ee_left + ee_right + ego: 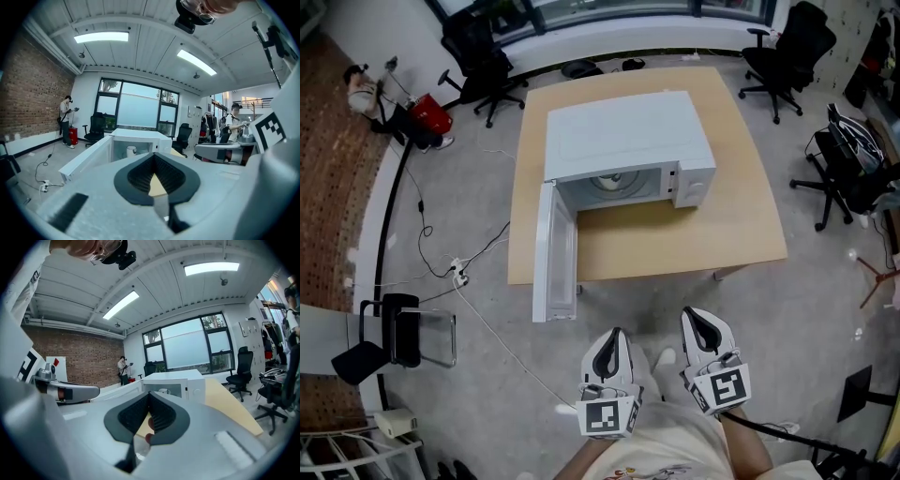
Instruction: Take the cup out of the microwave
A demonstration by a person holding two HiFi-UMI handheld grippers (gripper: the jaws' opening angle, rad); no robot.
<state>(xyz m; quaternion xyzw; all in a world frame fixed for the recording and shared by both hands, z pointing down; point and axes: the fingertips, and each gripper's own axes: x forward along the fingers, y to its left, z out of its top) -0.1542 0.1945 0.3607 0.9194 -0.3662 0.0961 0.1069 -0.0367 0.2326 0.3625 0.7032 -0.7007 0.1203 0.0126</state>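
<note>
Cup (131, 151) and both grippers are well apart, and the reason shows from the person outward. Nearest, the left gripper (614, 334) and the right gripper (695, 315) hang side by side over the floor, short of the table (741, 234) and pointing toward it. Each has its 2 jaws pressed together on nothing, which fits an approach with nothing in reach to take. They will likely need to part before either can close round the cup.

Next comes the table's near edge, and past it the microwave door (555, 253), swung wide open to the left and jutting out beyond that edge. It is probably left that way to clear the opening.

Behind it, the microwave (628, 131) sits mid-table with its cavity facing the person. The small white cup stands upright inside, toward the cavity's middle. A reach straight in, or from the right, looks less likely to bump the door.
</note>
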